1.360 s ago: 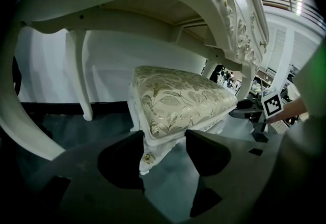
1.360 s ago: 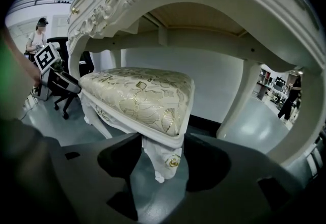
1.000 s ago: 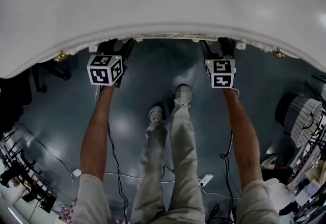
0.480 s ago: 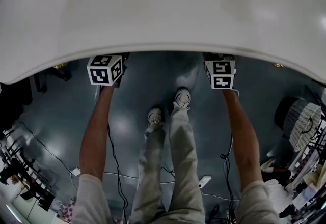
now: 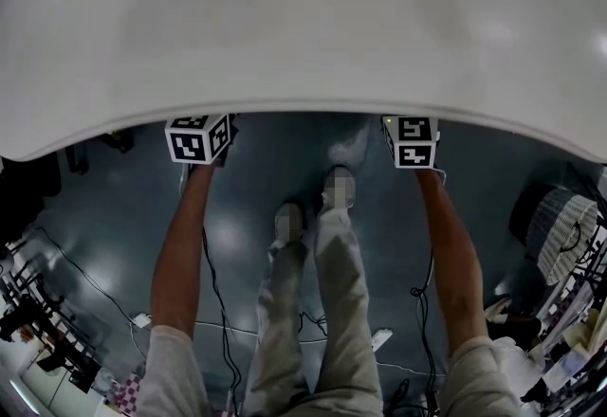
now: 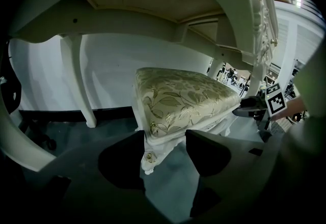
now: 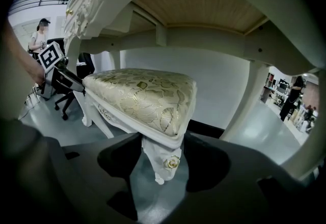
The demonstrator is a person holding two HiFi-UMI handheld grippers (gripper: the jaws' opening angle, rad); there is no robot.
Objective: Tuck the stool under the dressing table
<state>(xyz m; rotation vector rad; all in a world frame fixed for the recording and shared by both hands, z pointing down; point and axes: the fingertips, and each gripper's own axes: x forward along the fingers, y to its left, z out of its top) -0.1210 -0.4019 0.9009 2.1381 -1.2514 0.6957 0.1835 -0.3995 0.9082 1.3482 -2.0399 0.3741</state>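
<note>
— Stool first: where does it stand?
— Under the dressing table, on the grey floor. From my head I see none of it. The white top covers it, and only the marker cubes of my two tongs show just past the top's front edge. The gripper views show its gold-leafed cushion right beneath the top's wooden underside, with a white table leg off to one side and a white wall behind.
— And your left tongs?
— Partly open, jaws either side of the stool's near left corner leg and its little gold rosette. The outer jaw lies against the leg. The inner one meets the seat rail higher up, with a strip of floor showing between it and the leg below.
— The right tongs?
— Partly open too, clamped on the near right corner leg, both jaws against its sides. Across the cushion, each view catches the other tongs at the opposite near corner.
— Where are you?
— At the table's front edge, arms straight out, my legs between them.
</note>
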